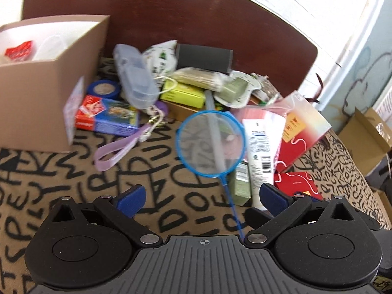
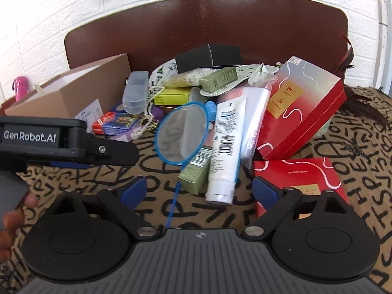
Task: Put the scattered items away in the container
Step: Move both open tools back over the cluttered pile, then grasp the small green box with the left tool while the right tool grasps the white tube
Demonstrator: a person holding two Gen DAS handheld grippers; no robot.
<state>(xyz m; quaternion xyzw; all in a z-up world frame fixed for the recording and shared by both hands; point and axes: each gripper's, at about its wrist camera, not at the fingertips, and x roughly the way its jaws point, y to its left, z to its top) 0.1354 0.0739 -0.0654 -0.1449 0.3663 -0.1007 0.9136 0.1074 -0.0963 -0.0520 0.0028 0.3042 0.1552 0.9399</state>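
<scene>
Lots buried here tbh. The open brown cardboard box sits far left on the tan cloth w/ black lettering, and the scattered pile is just right of it, up against the dark brown chair back. Only the left wrist view sees into the box: something red in there, too blurry to ID; the right wrist view only gets the outside wall. Round blue-rimmed mesh net w/ thin blue handle lies on top in the middle, handle end hidden under both grippers. Right of it a white squeeze tube w/ barcode, then 2 red flat gift boxes: one tilted up, one flat and near, partly behind the right gripper's finger. 2 olive green cartons, one under the tube, one far on the pile. Also 1 clear plastic case, 1 black box, 1 blue tape roll (left view only), 1 lilac strap, mostly hidden in the right view. Pink bottle far left shows only in the right view. Left gripper: jaws wide apart, nothing btwn. Right gripper: same, spread and empty. Left gripper's side plus a bit of the hand cut off at left edge.
</scene>
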